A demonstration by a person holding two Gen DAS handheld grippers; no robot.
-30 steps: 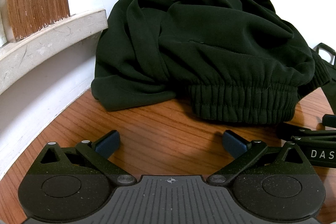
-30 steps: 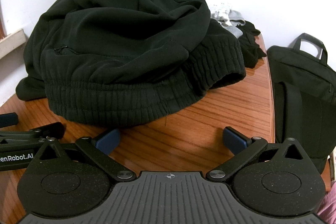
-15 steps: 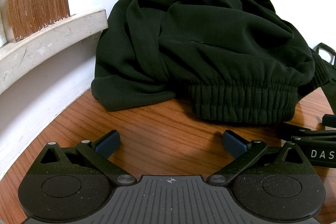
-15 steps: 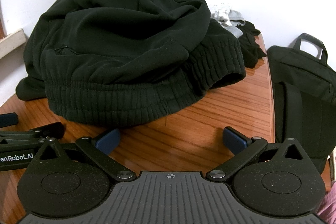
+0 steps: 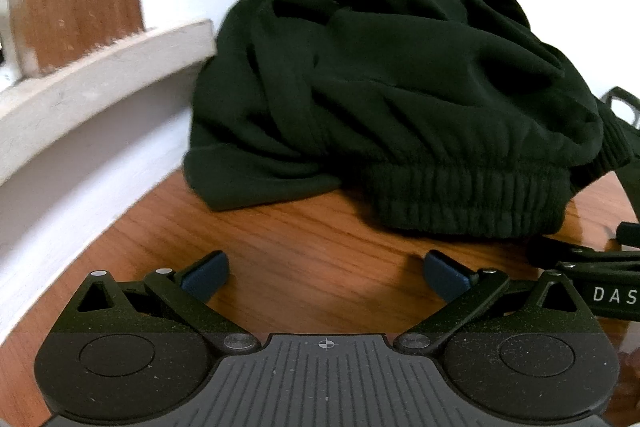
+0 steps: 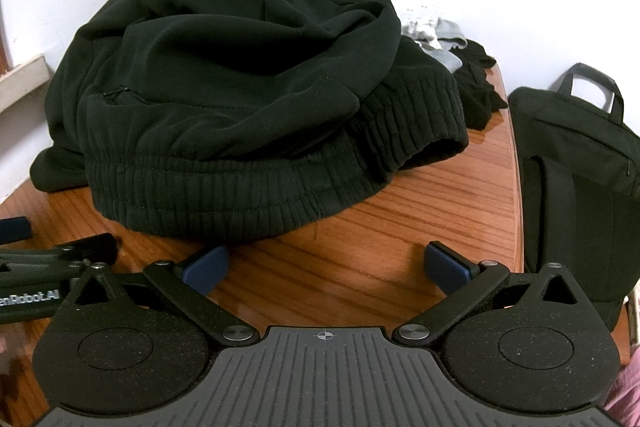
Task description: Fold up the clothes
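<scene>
While both the left gripper [image 5: 326, 273] and right gripper [image 6: 326, 267] gape wide and empty, the crumpled black garment [image 6: 240, 107] lies heaped on the wooden table [image 6: 360, 267]; a closed black bag [image 6: 576, 179] stands beside.

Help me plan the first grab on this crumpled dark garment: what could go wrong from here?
1. The dark garment lies in a bunched heap, so a pinch at the ribbed hem may catch several layers.
2. It reaches toward the table edge beside the black bag; spreading it could spill it over.
3. Small clothes behind might get dragged along.
</scene>
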